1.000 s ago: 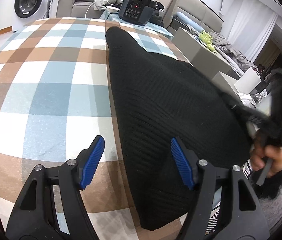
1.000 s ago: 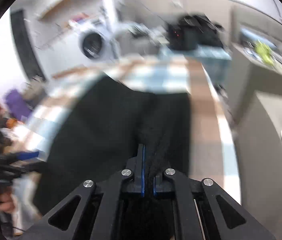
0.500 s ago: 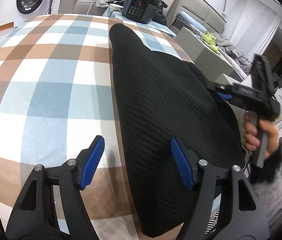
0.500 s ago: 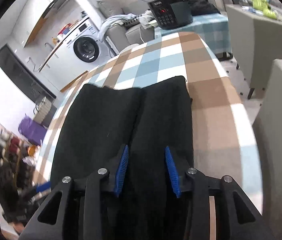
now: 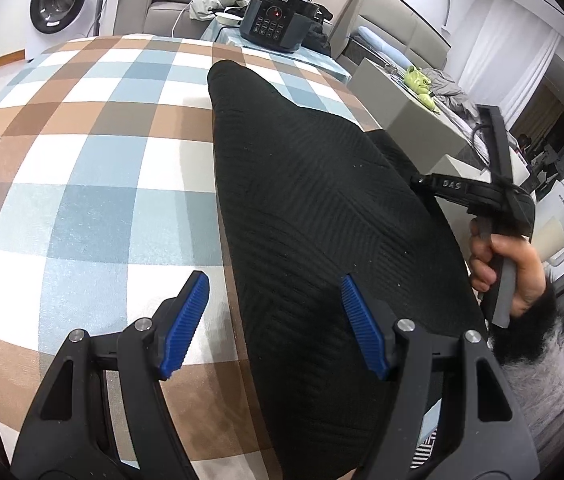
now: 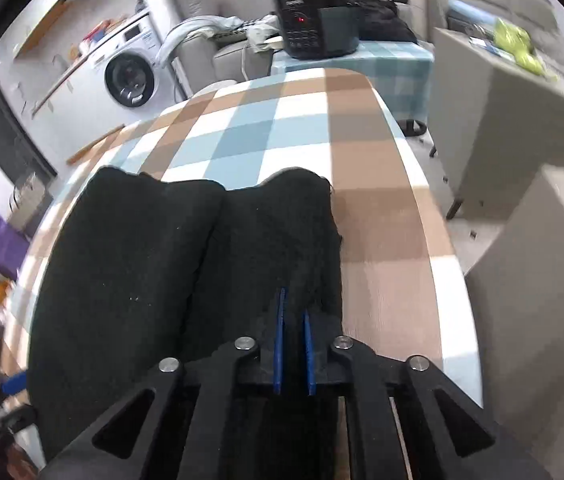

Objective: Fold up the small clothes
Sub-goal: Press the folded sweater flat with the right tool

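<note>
A brown, blue and white checked tablecloth (image 5: pixel 82 184) covered the table. Beyond its far edge sat a black electric pressure cooker (image 5: pixel 276 20) with a red-lit panel — on a smaller stand draped in pale blue check (image 6: pixel 382 64). A white front-loading washing machine (image 5: pixel 62 4) stood against the wall, beside a grey sofa (image 5: pixel 150 0) heaped with pale laundry. Off to the right, a grey cabinet (image 6: pixel 494 120) carried something lime-green (image 6: pixel 518 42) — too blurred to identify.
</note>
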Motion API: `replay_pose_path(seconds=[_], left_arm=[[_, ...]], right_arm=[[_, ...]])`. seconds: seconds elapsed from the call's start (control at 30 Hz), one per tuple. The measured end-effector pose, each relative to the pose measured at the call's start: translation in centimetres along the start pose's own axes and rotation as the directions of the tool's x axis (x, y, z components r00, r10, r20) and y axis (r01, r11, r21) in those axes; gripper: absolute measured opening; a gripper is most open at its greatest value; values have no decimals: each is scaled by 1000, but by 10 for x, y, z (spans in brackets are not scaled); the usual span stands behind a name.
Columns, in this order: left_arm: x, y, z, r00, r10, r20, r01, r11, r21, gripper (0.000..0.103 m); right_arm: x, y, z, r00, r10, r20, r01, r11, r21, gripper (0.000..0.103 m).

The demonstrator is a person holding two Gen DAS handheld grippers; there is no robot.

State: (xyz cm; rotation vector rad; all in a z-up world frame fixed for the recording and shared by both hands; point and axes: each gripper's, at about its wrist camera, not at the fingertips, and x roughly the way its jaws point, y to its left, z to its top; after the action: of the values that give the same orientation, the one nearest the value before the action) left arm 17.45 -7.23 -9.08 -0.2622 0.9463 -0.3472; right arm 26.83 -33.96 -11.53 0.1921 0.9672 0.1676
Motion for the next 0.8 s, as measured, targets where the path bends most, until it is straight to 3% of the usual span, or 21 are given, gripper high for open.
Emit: replay_pose_path(seconds=[0.07,0.17,0.33,0.37,0.43,0.5,0.6,0.63,0.67,0.73,0.8], left_arm=[[-1,1,-2,1000,2,-2,-2,1000,1,66],[1,4,-4,1000,4,-7,-4,1000,-11,66],[-2,6,-7,1000,7,-4,-7,1000,-14,66],[-3,6,-7,1000,9,-4,-9,1000,-13,66],[-7,6,-9,1000,15,1,-15,1000,-8,66],[-10,7,-12,1000,14,4,-14,1000,-9,66],[-11,9,-13,1000,16,2,-16,1000,-20,66],[-12,8,-14,1000,14,3,-14,1000,-21,66],[-13,8,-15,1000,12,6,-12,1000,-21,66],[-16,6,-16,1000,18,11,-18,1000,-15,66],[-20,6,-17,1000,19,22,-18,1000,-14,66]], right_arm=[[-15,-1,-4,1000,6,26,-6,1000,17,29],[-42,7,-14,993,88,73,-89,996,12,30],[-30,32,-26,961,271,-57,-270,963,21,33],[-25,34,-27,958,276,-74,-274,961,38,33],[-31,33,-28,973,224,-50,-222,974,52,33],[-39,32,-28,967,253,-19,-252,966,54,33],[-28,42,-35,961,260,-93,-259,965,27,33],[-23,46,-38,962,253,-105,-253,967,13,27],[-21,50,-39,963,247,-108,-249,968,-10,7],[-29,61,-41,973,219,-71,-223,973,-65,6],[-55,70,-42,976,215,32,-209,968,-136,5]])
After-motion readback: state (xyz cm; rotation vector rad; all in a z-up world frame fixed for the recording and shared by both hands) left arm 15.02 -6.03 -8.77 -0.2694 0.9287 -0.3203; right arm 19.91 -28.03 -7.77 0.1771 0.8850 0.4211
